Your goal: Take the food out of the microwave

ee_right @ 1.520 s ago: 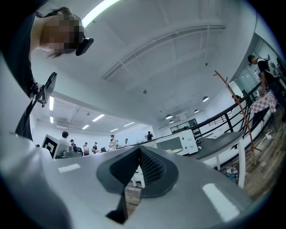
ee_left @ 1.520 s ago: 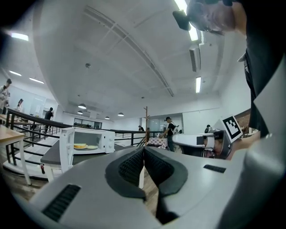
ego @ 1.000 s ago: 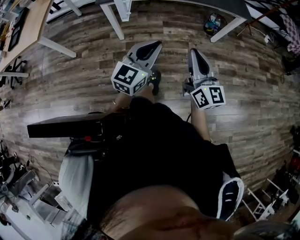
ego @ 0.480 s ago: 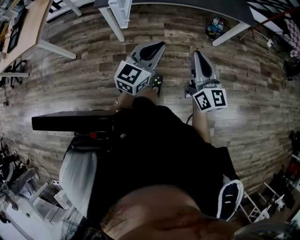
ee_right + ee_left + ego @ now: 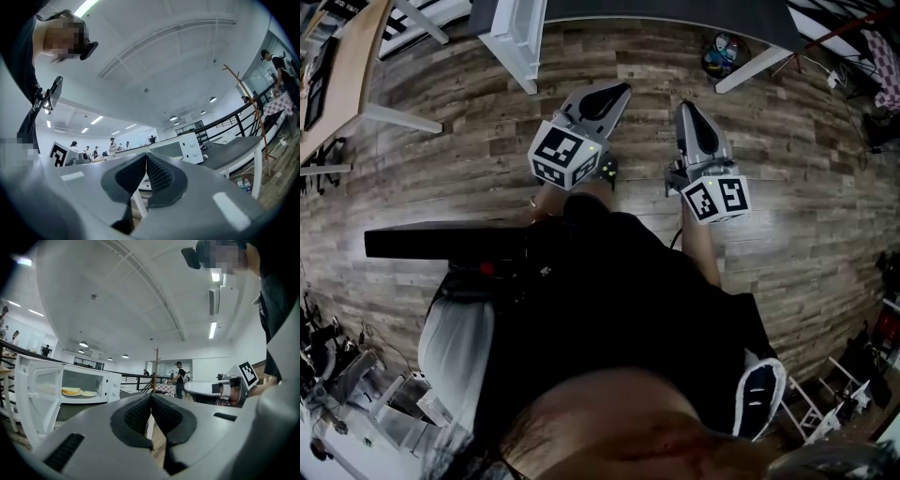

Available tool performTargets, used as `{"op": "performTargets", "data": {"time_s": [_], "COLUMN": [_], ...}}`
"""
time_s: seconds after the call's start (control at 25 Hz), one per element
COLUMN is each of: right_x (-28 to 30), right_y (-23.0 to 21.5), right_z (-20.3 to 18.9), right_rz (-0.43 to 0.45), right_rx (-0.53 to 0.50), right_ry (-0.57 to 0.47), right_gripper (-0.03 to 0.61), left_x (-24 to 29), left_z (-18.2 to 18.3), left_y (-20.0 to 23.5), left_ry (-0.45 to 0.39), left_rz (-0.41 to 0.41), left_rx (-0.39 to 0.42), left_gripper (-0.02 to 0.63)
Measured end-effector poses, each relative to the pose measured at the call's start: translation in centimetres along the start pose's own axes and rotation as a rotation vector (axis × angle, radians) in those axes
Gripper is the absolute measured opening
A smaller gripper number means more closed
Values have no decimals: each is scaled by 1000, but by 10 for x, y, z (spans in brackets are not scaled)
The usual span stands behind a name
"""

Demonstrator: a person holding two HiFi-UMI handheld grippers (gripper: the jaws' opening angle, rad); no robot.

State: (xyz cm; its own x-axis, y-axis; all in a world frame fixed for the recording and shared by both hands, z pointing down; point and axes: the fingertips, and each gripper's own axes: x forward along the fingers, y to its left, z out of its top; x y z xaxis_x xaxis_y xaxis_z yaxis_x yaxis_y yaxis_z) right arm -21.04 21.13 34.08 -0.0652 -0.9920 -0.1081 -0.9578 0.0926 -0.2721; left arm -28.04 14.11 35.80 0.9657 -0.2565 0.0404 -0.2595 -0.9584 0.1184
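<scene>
Where microwave door (image 5: 41, 399) stands open, 2 plates (image 5: 89, 393) (bread (image 5: 70, 390), perhaps).

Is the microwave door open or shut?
Open. In the left gripper view the door stands swung out to the left, and the food inside the microwave shows plainly.

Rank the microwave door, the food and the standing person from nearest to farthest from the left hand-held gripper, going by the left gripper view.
1. Microwave door: swung open, far left, closest.
2. Food: on plates inside the microwave, left, behind the door.
3. Standing person: far background, right of centre.
</scene>
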Motion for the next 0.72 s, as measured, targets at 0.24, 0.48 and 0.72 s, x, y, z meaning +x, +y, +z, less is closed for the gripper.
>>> {"op": "performTargets", "data": {"time_s": [0.24, 0.48, 0.72], "right_x": [23, 48, 68], "right_y": [-19, -27, -35], "right_z": [3, 3, 3], "right_rz": [-8, -14, -18], "right_rx": [12, 9, -8], "right_ry": [7, 24, 60], "right_gripper": [0, 0, 0], "left_x": [25, 36, 48], "left_z": [0, 3, 1], "left_y": [17, 42, 65], "left_ry": [16, 20, 17], "left_rz": [-16, -11, -2], "left_rx": [-20, -37, -69], "left_gripper": [8, 8, 8]}}
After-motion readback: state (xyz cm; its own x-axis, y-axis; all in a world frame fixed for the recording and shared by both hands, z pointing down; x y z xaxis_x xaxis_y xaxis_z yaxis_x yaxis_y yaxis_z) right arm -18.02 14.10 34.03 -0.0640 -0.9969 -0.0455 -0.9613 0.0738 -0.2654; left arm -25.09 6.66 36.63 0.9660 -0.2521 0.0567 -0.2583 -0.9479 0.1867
